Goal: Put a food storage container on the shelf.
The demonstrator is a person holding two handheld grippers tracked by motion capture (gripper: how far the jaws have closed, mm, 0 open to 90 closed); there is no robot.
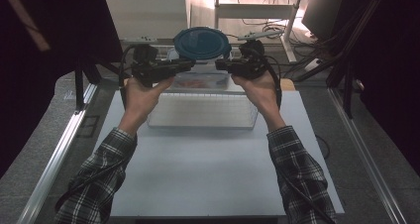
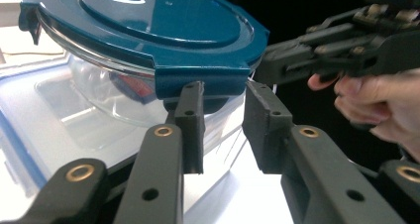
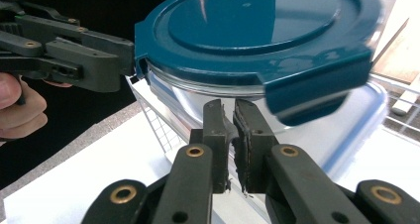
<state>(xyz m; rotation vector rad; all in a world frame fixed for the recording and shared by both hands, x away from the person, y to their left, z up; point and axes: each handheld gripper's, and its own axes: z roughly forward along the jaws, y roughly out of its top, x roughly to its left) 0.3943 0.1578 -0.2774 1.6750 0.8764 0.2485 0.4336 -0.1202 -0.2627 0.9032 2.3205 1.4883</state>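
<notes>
- The left hand-held gripper (image 1: 190,64) reaches in from the person's left. In the left gripper view its jaws stand apart just under a latch tab (image 2: 198,80) of the lid, and nothing is visibly pressed between the pads.
- The right hand-held gripper (image 1: 218,64) comes in from the opposite side. In the right gripper view its jaws are drawn almost together in front of the glass wall, just beside the other latch tab (image 3: 307,97). I cannot tell whether they pinch anything.
- Between the two tips sits the round glass container (image 1: 202,43), capped with a dark teal lid. It appears to rest on a clear lidded box (image 1: 198,80) at the far end of the desk (image 1: 208,169).
- The two-sided approach looks deliberate. With one tool at each tab, the person can steady the container or work the latches without tipping the glass.
- The container stands upright with its lid facing up. Being round, it has no long axis, and its two tabs point outward along the line that joins the tools.
- Nearer the person, a shallow wire basket (image 1: 203,112) lies just beside the box.
- Plaid sleeves frame the scene from below.
</notes>
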